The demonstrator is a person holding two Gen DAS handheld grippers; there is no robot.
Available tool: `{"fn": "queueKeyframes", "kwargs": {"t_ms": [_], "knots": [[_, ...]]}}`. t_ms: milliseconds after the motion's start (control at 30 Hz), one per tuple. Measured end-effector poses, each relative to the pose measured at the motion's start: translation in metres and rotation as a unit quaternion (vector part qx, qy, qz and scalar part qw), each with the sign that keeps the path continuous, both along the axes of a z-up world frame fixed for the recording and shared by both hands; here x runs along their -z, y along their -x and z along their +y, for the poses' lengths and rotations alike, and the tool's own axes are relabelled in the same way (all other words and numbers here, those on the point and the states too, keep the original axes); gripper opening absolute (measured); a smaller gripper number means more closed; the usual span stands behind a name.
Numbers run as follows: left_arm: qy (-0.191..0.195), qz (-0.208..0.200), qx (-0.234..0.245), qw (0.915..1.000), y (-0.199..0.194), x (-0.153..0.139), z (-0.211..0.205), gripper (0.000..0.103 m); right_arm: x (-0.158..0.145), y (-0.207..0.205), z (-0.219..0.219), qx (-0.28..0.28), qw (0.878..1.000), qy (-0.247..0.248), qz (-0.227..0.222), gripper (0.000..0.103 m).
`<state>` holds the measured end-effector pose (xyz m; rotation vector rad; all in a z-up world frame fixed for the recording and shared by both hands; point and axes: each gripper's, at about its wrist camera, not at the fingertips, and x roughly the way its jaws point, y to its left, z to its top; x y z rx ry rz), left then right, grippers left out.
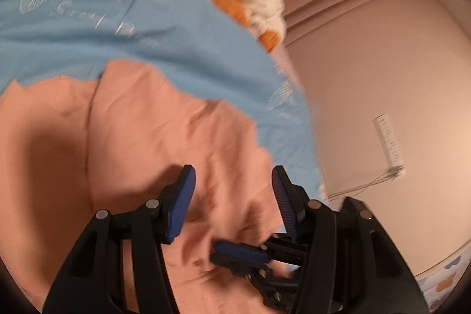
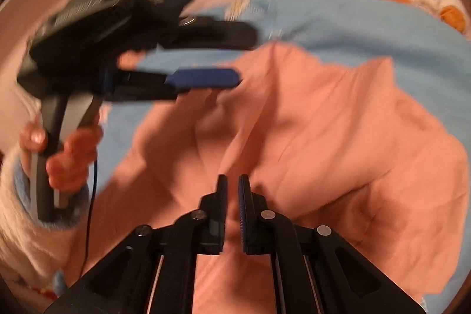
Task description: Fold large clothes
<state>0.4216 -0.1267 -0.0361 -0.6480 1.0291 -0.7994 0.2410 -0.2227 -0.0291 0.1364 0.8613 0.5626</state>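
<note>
My left claw [image 1: 232,175] is open above the salmon-pink garment [image 1: 141,137], nothing between its pads. My right claw [image 2: 232,181] is closed, empty. Garment lies rumpled on the blue bedspread [image 1: 164,28].

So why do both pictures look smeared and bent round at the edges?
Left wrist view: motion blur smears the blue sheet; the fisheye lens curves the scene. Right wrist view: the left gripper is streaked with blur, while the right gripper looks sharper.
</note>
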Motion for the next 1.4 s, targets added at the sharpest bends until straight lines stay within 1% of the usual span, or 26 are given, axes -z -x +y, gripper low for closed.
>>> {"fn": "queueKeyframes", "kwargs": {"t_ms": [67,133,200,233,300,333,400,467,500,533,567,600,633,667,700,767,833,933,1067,1100,1167,1200,1233,1300,1333,1400], "knots": [[0.021,0.001,0.009,0.9997,0.000,-0.003,-0.004,0.054,-0.002,-0.006,-0.013,0.041,0.999,-0.018,-0.011,0.005],[0.023,0.015,0.023,0.9994,-0.001,0.007,-0.013,0.055,0.005,-0.014,-0.028,0.079,0.996,-0.034,0.002,0.005],[-0.021,0.046,0.013,0.9986,0.001,0.032,-0.018,0.054,0.017,-0.019,-0.034,0.117,0.993,-0.003,0.013,0.005],[-0.042,0.056,0.006,0.9975,0.003,0.045,-0.016,0.053,0.028,-0.021,-0.038,0.133,0.991,0.016,0.028,0.005],[-0.079,0.062,-0.020,0.9947,0.007,0.063,-0.004,0.053,0.045,-0.023,-0.050,0.154,0.986,0.034,0.053,0.005],[-0.092,0.063,-0.026,0.9934,0.009,0.070,0.003,0.046,0.049,-0.023,-0.055,0.156,0.986,0.023,0.060,0.005],[-0.104,0.069,-0.025,0.9919,0.012,0.076,0.012,0.037,0.051,-0.020,-0.065,0.163,0.985,-0.010,0.059,0.005],[-0.094,0.071,-0.028,0.9926,0.017,0.068,0.021,0.038,0.047,-0.016,-0.072,0.171,0.983,-0.029,0.065,0.005],[-0.087,0.069,-0.028,0.9934,0.022,0.060,0.027,0.044,0.043,-0.011,-0.076,0.175,0.982,-0.038,0.066,0.009],[-0.080,0.065,-0.027,0.9944,0.028,0.050,0.033,0.056,0.038,-0.004,-0.078,0.176,0.981,-0.047,0.065,0.019],[-0.075,0.060,-0.028,0.9950,0.035,0.043,0.039,0.065,0.031,0.005,-0.082,0.176,0.980,-0.063,0.062,0.027],[-0.073,0.055,-0.032,0.9953,0.046,0.033,0.047,0.082,0.023,0.018,-0.088,0.178,0.979,-0.079,0.056,0.046],[-0.065,0.049,-0.041,0.9958,0.058,0.024,0.058,0.087,0.018,0.033,-0.092,0.180,0.979,-0.087,0.049,0.055],[-0.056,0.046,-0.044,0.9964,0.069,0.018,0.068,0.087,0.012,0.055,-0.095,0.183,0.978,-0.095,0.040,0.056],[-0.049,0.048,-0.044,0.9967,0.082,0.013,0.078,0.087,0.008,0.067,-0.100,0.185,0.977,-0.098,0.035,0.056],[-0.040,0.049,-0.051,0.9967,0.110,0.007,0.101,0.087,0.003,0.099,-0.114,0.196,0.975,-0.098,0.035,0.056],[-0.040,0.048,-0.060,0.9963,0.137,0.006,0.119,0.087,0.007,0.125,-0.123,0.204,0.973,-0.098,0.045,0.057],[-0.047,0.071,-0.072,0.9938,0.183,0.016,0.150,0.087,0.017,0.166,-0.140,0.223,0.968,-0.092,0.062,0.058],[-0.041,0.099,-0.081,0.9910,0.238,0.031,0.178,0.087,0.031,0.185,-0.143,0.240,0.963,-0.081,0.091,0.058],[-0.043,0.103,-0.086,0.9901,0.250,0.034,0.184,0.087,0.037,0.199,-0.148,0.242,0.962,-0.087,0.097,0.058],[-0.060,0.107,-0.100,0.9874,0.275,0.039,0.199,0.087,0.044,0.212,-0.152,0.248,0.958,-0.097,0.110,0.058],[-0.056,0.108,-0.102,0.9872,0.282,0.041,0.204,0.087,0.048,0.223,-0.154,0.251,0.955,-0.108,0.118,0.058],[-0.041,0.116,-0.107,0.9867,0.296,0.045,0.210,0.087,0.054,0.227,-0.155,0.252,0.953,-0.115,0.125,0.058],[-0.019,0.130,-0.106,0.9856,0.313,0.055,0.217,0.087,0.065,0.228,-0.154,0.251,0.949,-0.128,0.144,0.058],[-0.016,0.136,-0.107,0.9848,0.321,0.060,0.219,0.087,0.071,0.228,-0.151,0.247,0.948,-0.135,0.152,0.058],[-0.007,0.136,-0.103,0.9853,0.329,0.066,0.216,0.087,0.072,0.230,-0.147,0.243,0.948,-0.144,0.146,0.058]]}}
